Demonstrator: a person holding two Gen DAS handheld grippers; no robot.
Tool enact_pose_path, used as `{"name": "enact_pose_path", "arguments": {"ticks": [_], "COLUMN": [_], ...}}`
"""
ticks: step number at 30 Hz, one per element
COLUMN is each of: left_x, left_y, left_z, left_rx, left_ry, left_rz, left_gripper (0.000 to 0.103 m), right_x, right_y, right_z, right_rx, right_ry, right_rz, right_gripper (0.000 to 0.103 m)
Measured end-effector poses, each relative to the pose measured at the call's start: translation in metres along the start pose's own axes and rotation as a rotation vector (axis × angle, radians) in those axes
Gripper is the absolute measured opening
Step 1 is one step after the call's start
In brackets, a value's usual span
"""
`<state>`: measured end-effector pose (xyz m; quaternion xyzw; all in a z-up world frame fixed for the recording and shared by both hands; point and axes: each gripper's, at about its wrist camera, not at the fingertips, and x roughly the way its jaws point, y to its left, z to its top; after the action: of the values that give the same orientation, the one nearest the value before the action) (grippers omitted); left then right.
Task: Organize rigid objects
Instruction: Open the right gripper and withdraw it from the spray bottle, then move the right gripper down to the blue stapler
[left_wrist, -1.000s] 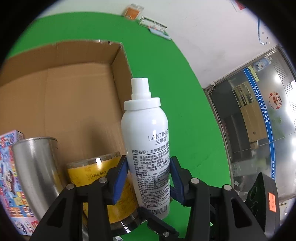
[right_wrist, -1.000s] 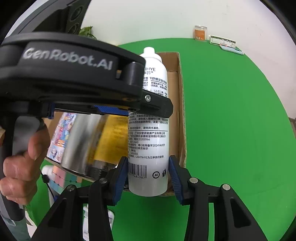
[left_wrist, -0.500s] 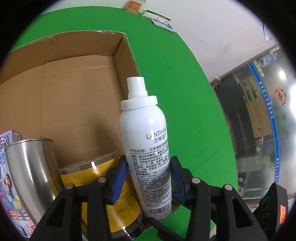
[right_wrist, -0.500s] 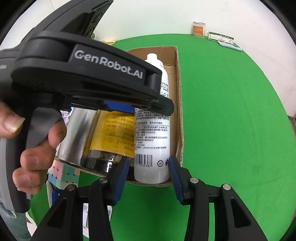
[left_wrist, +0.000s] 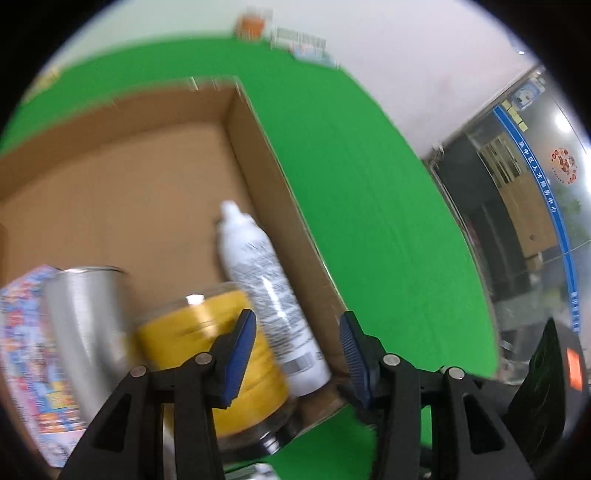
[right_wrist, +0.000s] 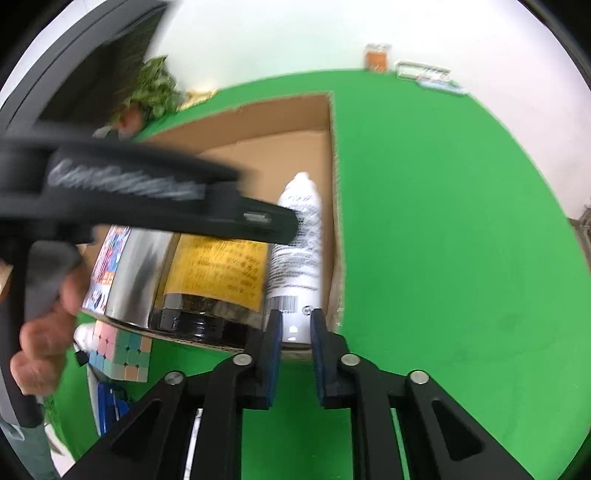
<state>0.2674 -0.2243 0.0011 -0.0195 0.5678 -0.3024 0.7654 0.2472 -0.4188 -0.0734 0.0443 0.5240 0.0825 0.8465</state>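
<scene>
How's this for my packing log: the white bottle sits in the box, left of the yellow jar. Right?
Not quite. The white bottle sits in the box, but right of the yellow jar, beside the box's side wall. The right wrist view shows it.

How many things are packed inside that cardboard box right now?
4, in a row: white spray bottle by the right wall, yellow-labelled jar, steel cup, colourful printed box leftmost. The black tool may hide others.

1. White spray bottle (right_wrist: 297, 254): barcode at its base, small print blurred, unreadable.
2. Yellow jar label (right_wrist: 219, 267): dark text, illegible.
3. Blue wall strip (left_wrist: 535, 184), three o'clock: white Chinese characters, too small to read.
</scene>
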Motion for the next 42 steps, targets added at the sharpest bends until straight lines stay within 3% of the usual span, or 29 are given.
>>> {"name": "enact_pose_path", "arguments": {"ticks": [1,2,3,4,5,6,8,11,14,18,19,20,21,24,25,26,27,28,30,37,42], "left_x": [-0.017,-0.035,-0.053,-0.076,-0.092,-0.112,-0.134,-0.151,-0.161,-0.176,-0.177,-0.177,-0.173,-0.167,-0.166,-0.164,-0.161,-0.16,-0.155,-0.145,-0.132], "left_y": [-0.001,-0.003,-0.004,-0.005,-0.005,-0.004,-0.007,0.001,0.012,0.032,0.032,0.033,0.032,0.033,0.032,0.031,0.032,0.032,0.036,0.045,0.054], "left_z": [-0.009,-0.021,-0.034,-0.055,-0.072,-0.097,-0.134,-0.182,-0.216,-0.252,-0.263,-0.27,-0.276,-0.292,-0.299,-0.302,-0.304,-0.306,-0.309,-0.31,-0.311], "left_rx": [0.024,0.054,0.082,0.109,0.117,0.123,0.145,0.136,0.054,-0.062,-0.078,-0.081,-0.09,-0.127,-0.124,-0.122,-0.126,-0.138,-0.161,-0.174,-0.204], "left_ry": [-0.054,-0.118,-0.183,-0.276,-0.348,-0.452,-0.574,-0.615,-0.622,-0.674,-0.704,-0.715,-0.695,-0.711,-0.726,-0.725,-0.704,-0.69,-0.71,-0.622,-0.53], "left_rz": [0.038,0.078,0.114,0.171,0.226,0.305,0.43,0.587,0.619,0.572,0.542,0.514,0.491,0.491,0.496,0.498,0.502,0.508,0.505,0.412,0.325], "left_gripper": [0.046,0.047,0.058,0.067,0.087,0.09,0.091,0.091,0.091,0.088,0.079,0.035,0.003,0.004,0.007,0.03,0.08,0.101,0.102,0.102,0.102], "right_x": [-0.003,-0.012,-0.021,-0.032,-0.04,-0.044,-0.051,-0.058,-0.07,-0.099,-0.099,-0.106,-0.107,-0.115,-0.116,-0.115,-0.114,-0.114,-0.111,-0.102,-0.086], "right_y": [0.001,0.001,0.002,0.001,0.005,0.013,0.028,0.056,0.081,0.1,0.109,0.112,0.116,0.121,0.12,0.121,0.122,0.123,0.124,0.129,0.138], "right_z": [-0.004,-0.01,-0.017,-0.022,-0.032,-0.044,-0.06,-0.089,-0.113,-0.144,-0.155,-0.16,-0.169,-0.191,-0.196,-0.204,-0.21,-0.214,-0.217,-0.222,-0.227], "right_rx": [0.002,0.011,0.02,0.027,0.021,-0.001,-0.032,-0.065,-0.077,-0.132,-0.147,-0.155,-0.169,-0.19,-0.186,-0.183,-0.188,-0.189,-0.185,-0.174,-0.23], "right_ry": [-0.019,-0.066,-0.124,-0.193,-0.256,-0.289,-0.325,-0.373,-0.409,-0.45,-0.473,-0.488,-0.497,-0.518,-0.521,-0.521,-0.511,-0.503,-0.494,-0.429,-0.319], "right_rz": [-0.005,-0.042,-0.069,-0.086,-0.093,-0.09,-0.094,-0.096,-0.08,-0.089,-0.096,-0.097,-0.097,-0.08,-0.066,-0.036,-0.018,-0.019,-0.017,0.047,0.152], "right_gripper": [0.049,0.088,0.099,0.102,0.102,0.102,0.102,0.102,0.102,0.102,0.102,0.102,0.102,0.092,0.094,0.096,0.098,0.103,0.103,0.103,0.102]}}
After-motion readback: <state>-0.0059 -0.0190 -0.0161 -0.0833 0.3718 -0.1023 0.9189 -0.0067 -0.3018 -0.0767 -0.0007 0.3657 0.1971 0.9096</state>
